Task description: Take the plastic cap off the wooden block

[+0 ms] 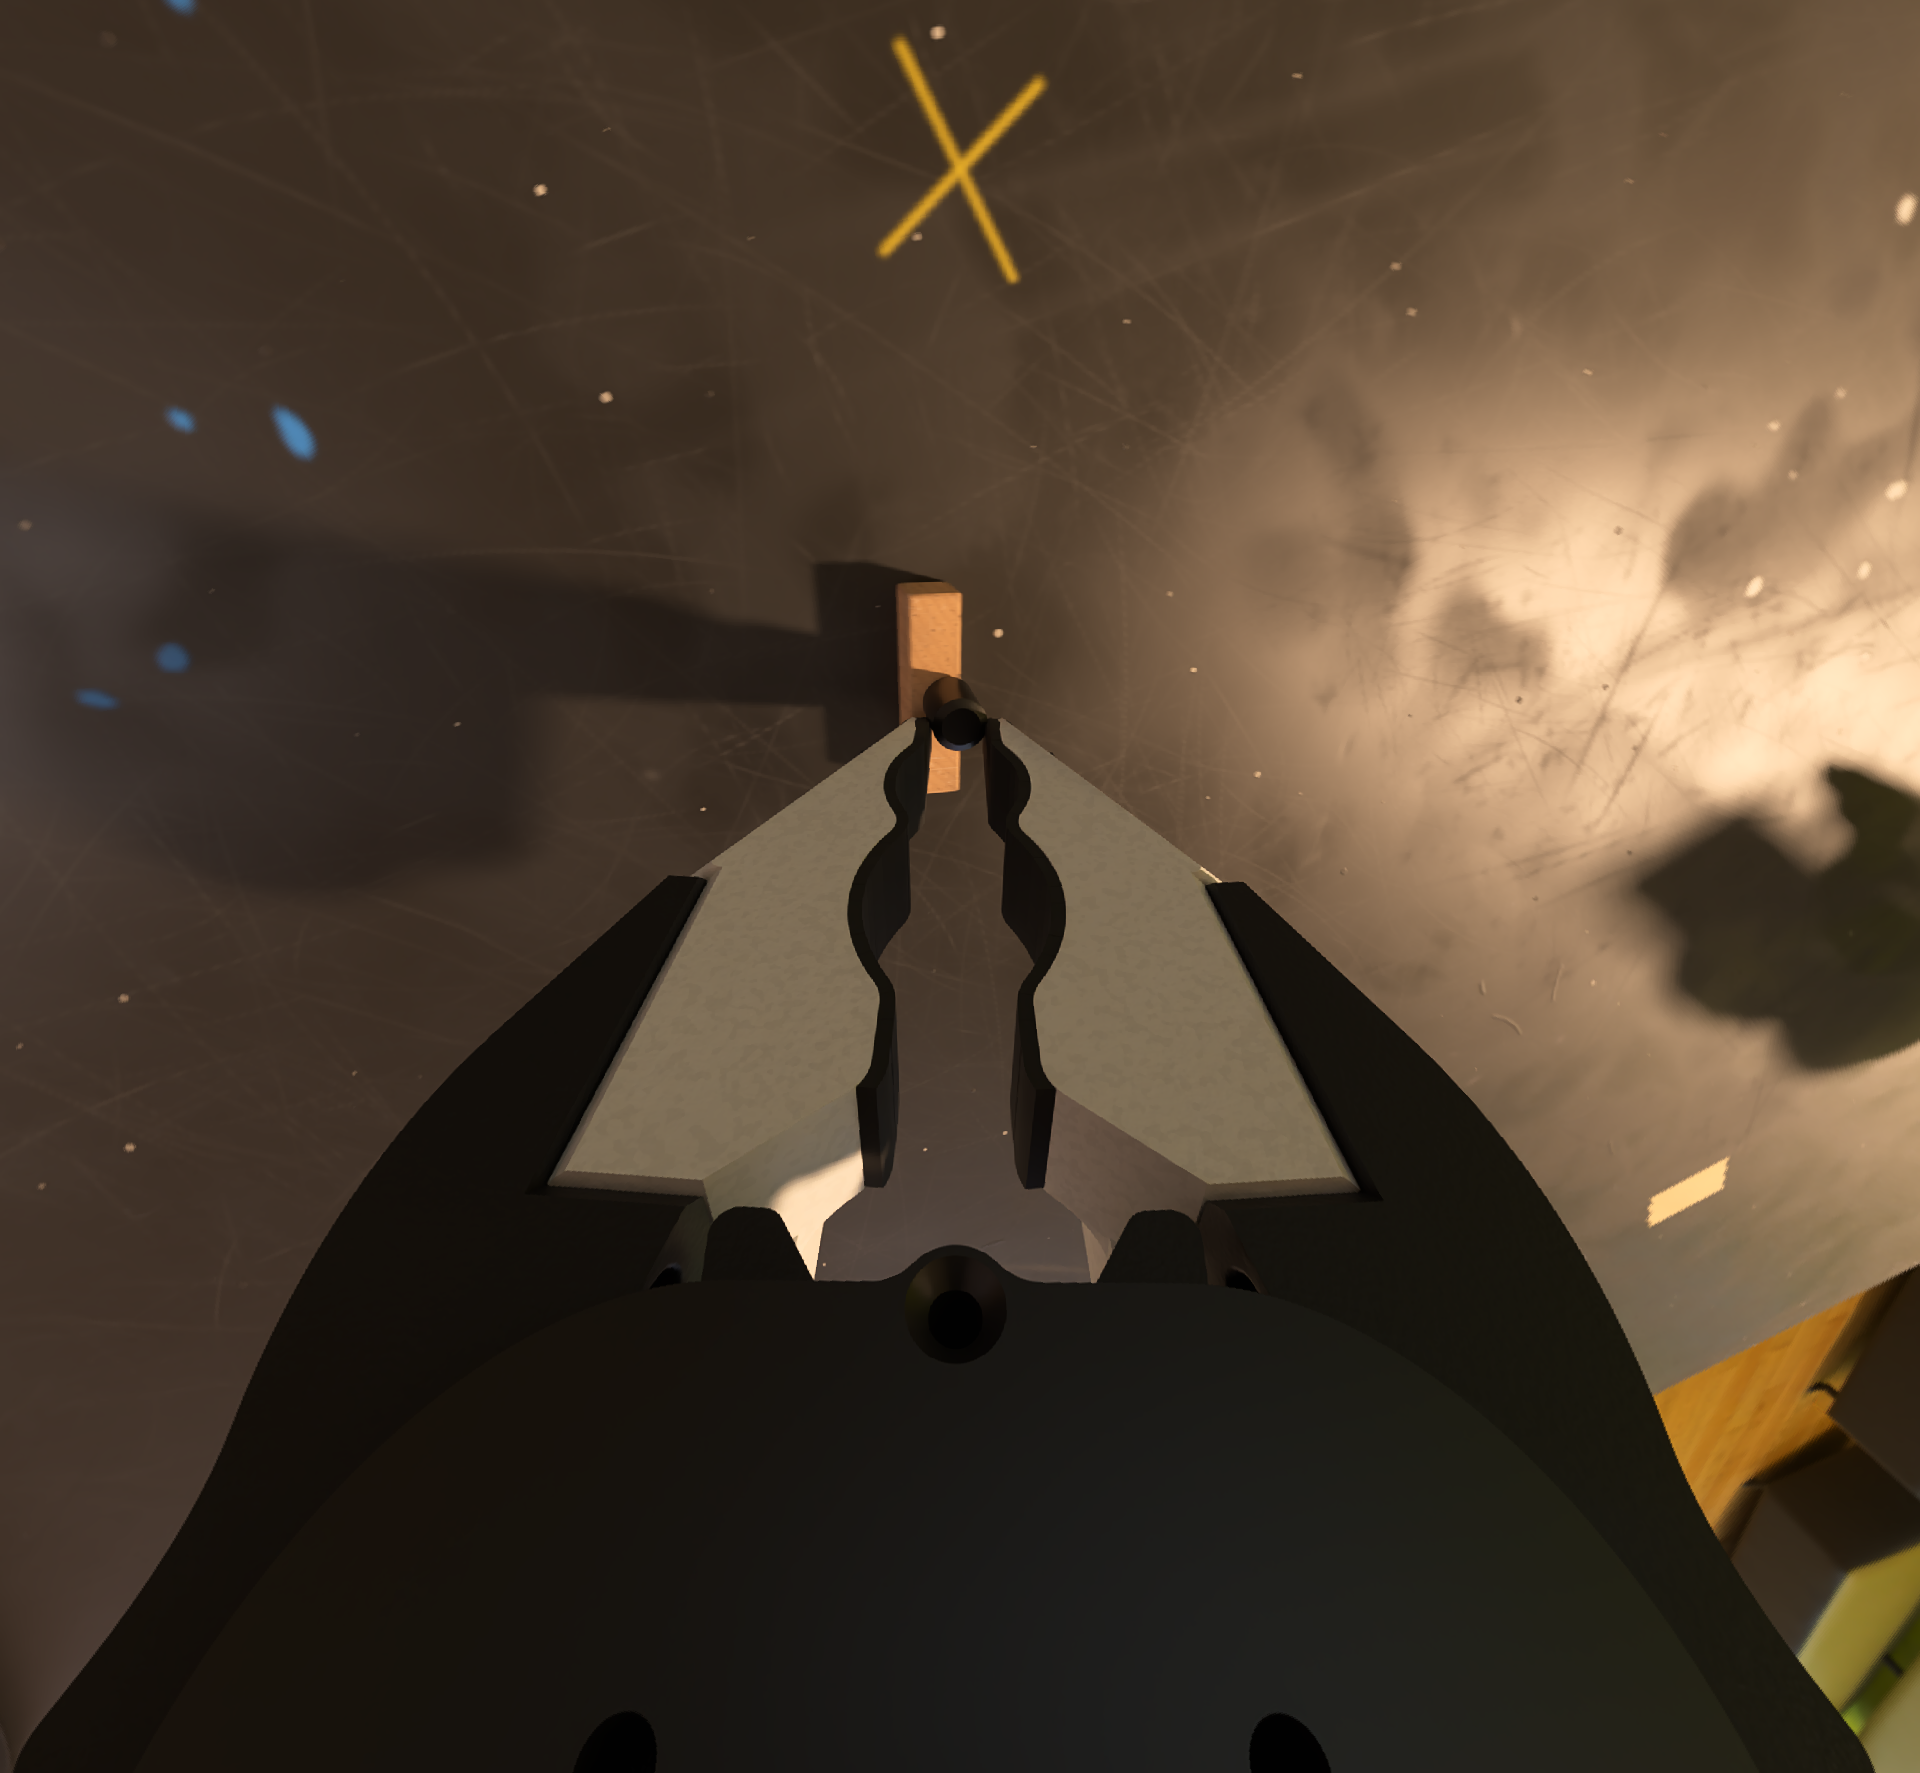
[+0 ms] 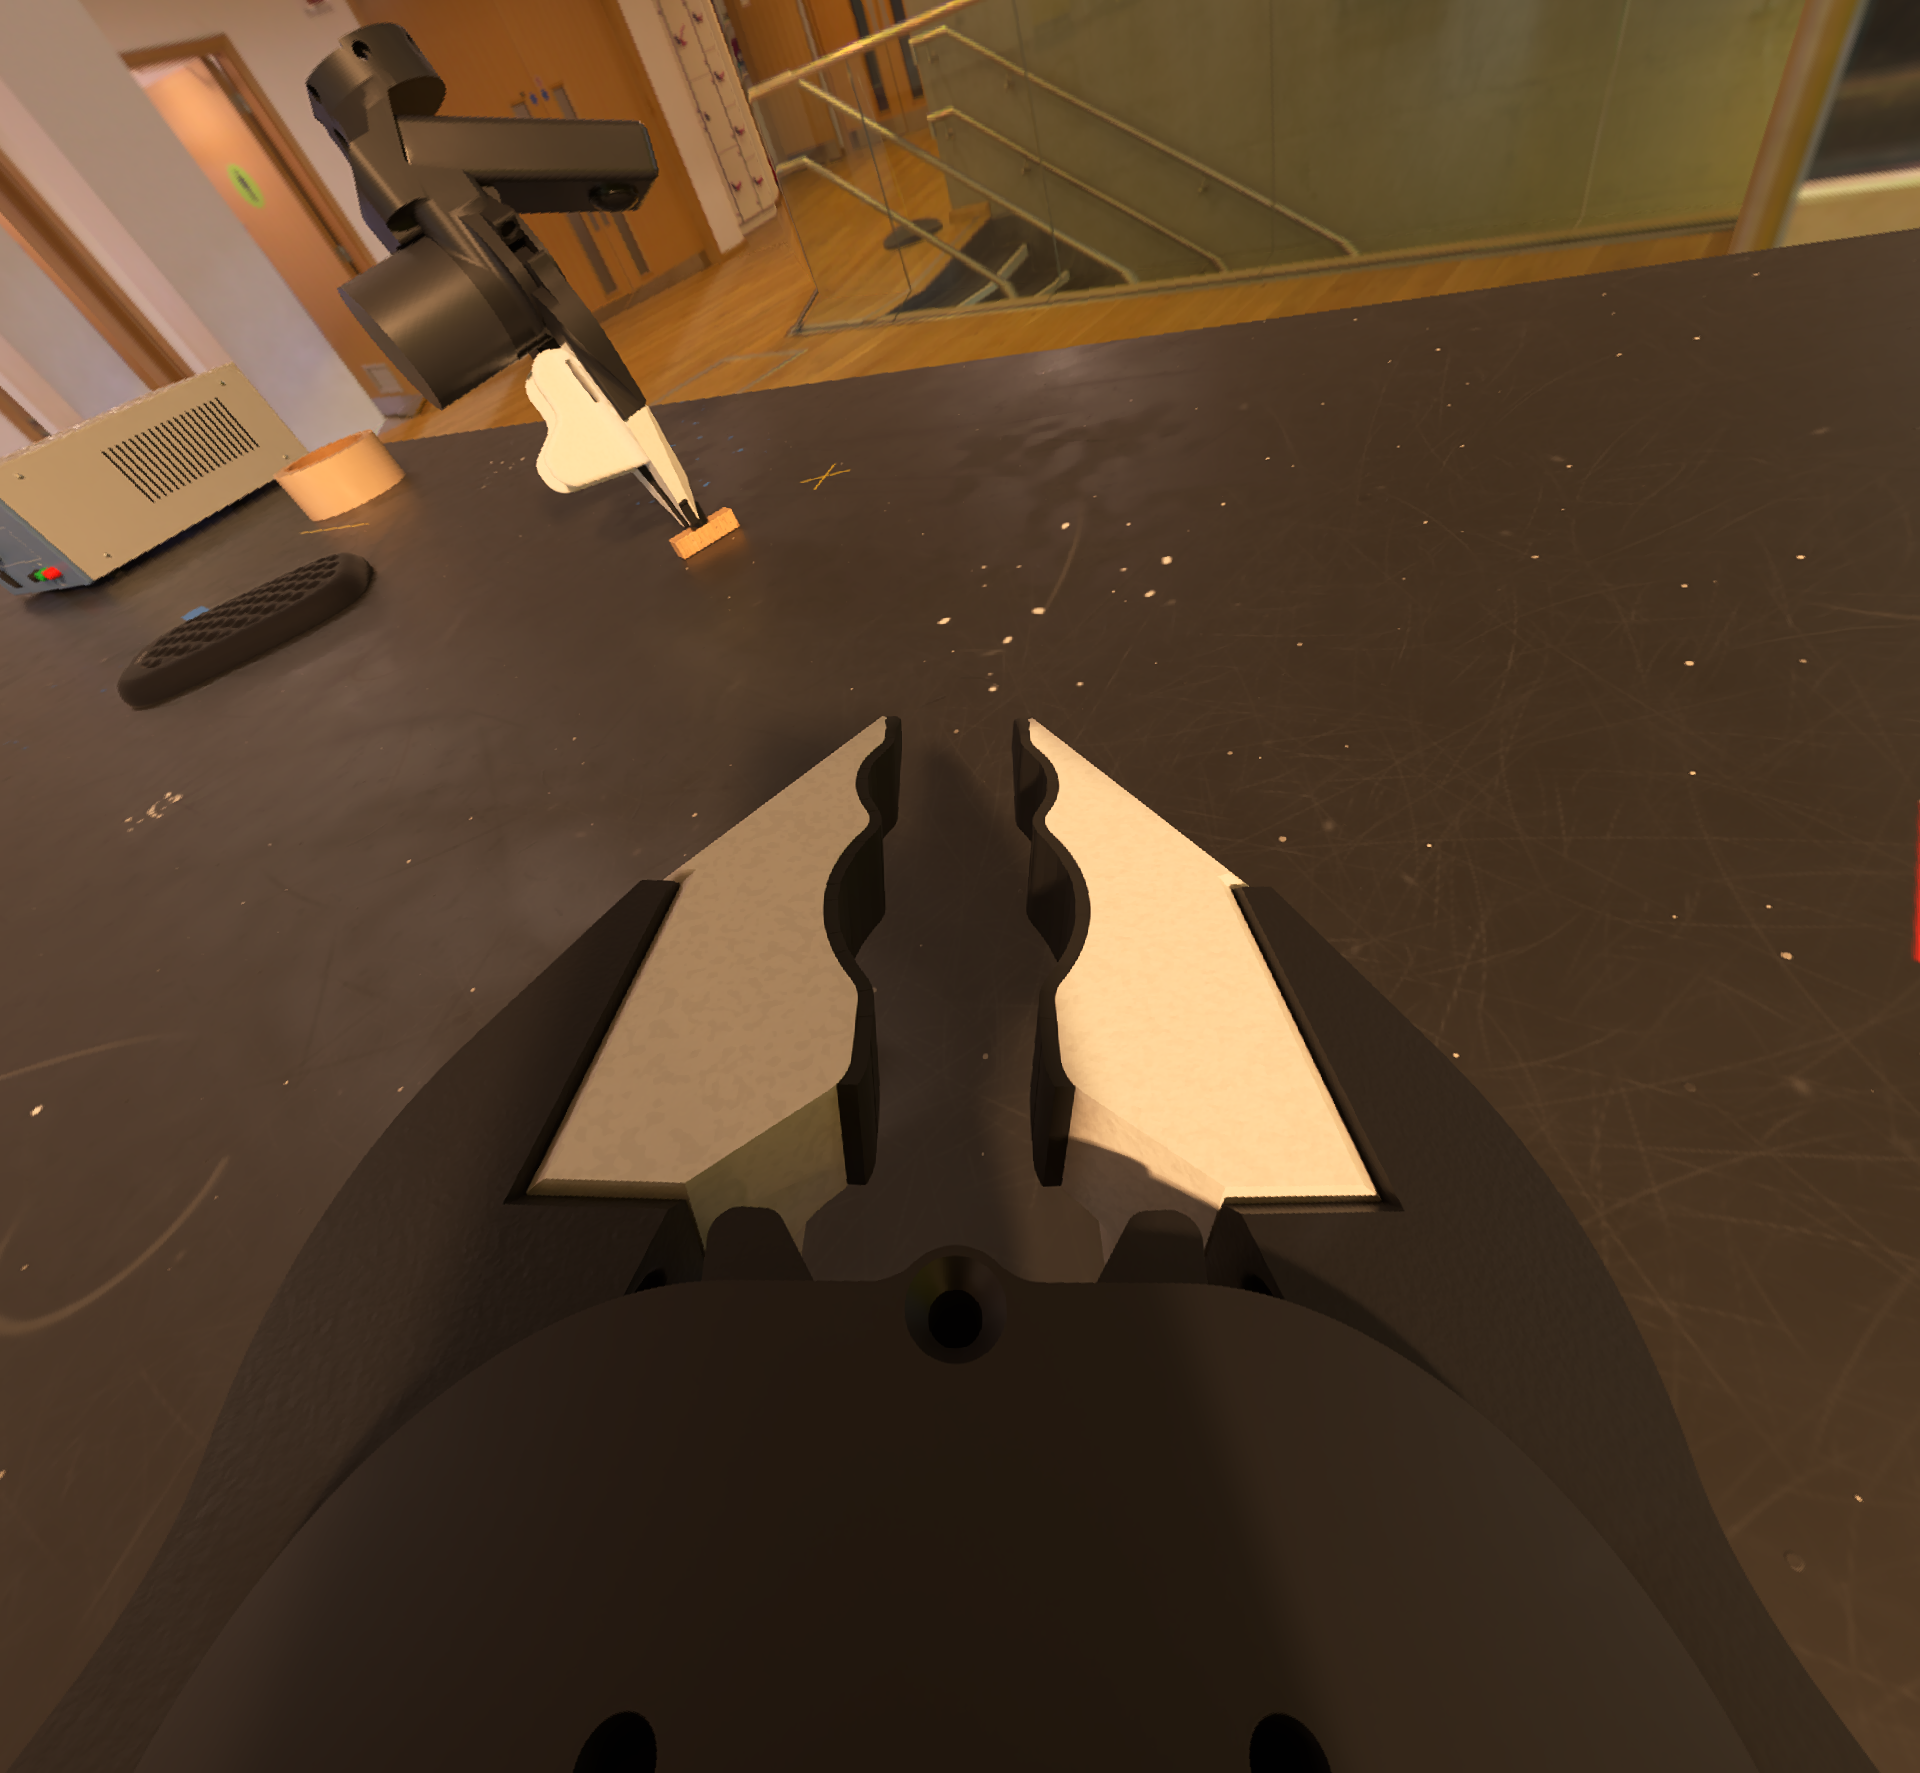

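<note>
A small flat wooden block (image 1: 931, 634) lies on the dark table. A small black plastic cap (image 1: 954, 713) stands on it. My left gripper (image 1: 956, 728) points down at the block and is shut on the cap at its fingertips. In the right wrist view the left gripper (image 2: 688, 514) shows far off to the left, with its tips on the block (image 2: 707, 539); the cap is hidden there. My right gripper (image 2: 956, 736) is open and empty, low over the table, well away from the block.
A yellow cross mark (image 1: 961, 165) lies beyond the block. At the far left of the table stand a beige box (image 2: 135, 476), a tape roll (image 2: 341, 474) and a black perforated oval pad (image 2: 244, 627). The table's far edge (image 2: 1143, 326) runs behind the block.
</note>
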Controlling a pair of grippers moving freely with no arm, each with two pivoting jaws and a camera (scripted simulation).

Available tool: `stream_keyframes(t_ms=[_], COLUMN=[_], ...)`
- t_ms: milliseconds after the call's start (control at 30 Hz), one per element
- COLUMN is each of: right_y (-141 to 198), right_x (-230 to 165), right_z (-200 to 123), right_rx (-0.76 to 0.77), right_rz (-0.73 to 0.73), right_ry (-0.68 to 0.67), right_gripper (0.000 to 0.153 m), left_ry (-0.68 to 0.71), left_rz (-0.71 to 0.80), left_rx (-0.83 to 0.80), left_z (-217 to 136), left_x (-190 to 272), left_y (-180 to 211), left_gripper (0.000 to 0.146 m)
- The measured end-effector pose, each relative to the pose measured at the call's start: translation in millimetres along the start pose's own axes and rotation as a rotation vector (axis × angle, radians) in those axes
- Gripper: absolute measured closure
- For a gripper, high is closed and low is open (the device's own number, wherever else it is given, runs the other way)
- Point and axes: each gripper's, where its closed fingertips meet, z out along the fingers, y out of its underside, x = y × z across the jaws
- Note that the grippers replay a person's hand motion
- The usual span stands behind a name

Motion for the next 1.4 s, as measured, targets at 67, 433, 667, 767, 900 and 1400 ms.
stream_keyframes(t_ms=[67,433,667,767,900,1400], right_y=[-0.1,1.5,1.7,1.8,1.9,2.6], right_x=[-0.1,-3.7,-7.1,-7.4,-8.2,-10.2], right_z=[-0.1,2.3,2.6,2.6,2.4,2.4], right_rx=[0.001,-0.013,-0.013,-0.013,-0.014,-0.017], right_rz=[0.001,-0.030,-0.068,-0.072,-0.075,-0.048], right_ry=[-0.001,0.000,0.002,0.003,-0.001,-0.030], right_gripper=[0.132,0.132,0.133,0.134,0.134,0.134], left_ry=[0.023,0.280,0.173,0.154,0.095,0.091], left_rz=[0.027,0.686,1.229,1.287,1.322,1.253], left_rx=[0.019,0.261,-0.048,-0.197,-0.324,-0.331], left_z=[-2.3,-72.9,-15.1,27.1,68.5,89.5], left_x=[4.9,156.1,282.0,305.3,315.3,317.5], left_y=[-1.7,-43.8,-55.4,-67.1,-76.2,-84.4], left_gripper=[0.136,0.136,0.136,0.136,0.136,0.136])
